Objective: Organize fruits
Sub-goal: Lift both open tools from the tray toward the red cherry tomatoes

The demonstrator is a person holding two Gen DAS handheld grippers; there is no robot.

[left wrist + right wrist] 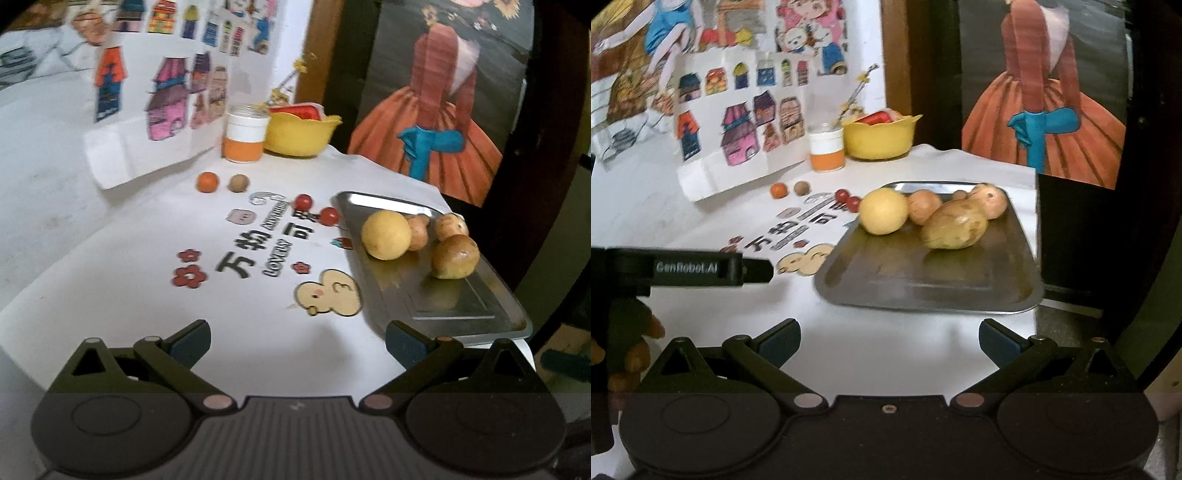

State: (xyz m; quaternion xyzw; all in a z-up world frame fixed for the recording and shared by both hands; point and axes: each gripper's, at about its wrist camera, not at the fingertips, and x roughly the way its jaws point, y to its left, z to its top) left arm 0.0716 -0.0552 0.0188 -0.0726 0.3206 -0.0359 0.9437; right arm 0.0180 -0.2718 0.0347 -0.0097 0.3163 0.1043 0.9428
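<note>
My left gripper and right gripper hover, jaws apart, empty, above white table; metal tray holds yellow fruit; cherry tomatoes lie beside it.

Small fruit at tray's 12 o'clock: mostly hidden behind mango, type unclear. Red item in yellow bowl: only top shows. Hand at 9 o'clock, cut by edge, blurred.
</note>
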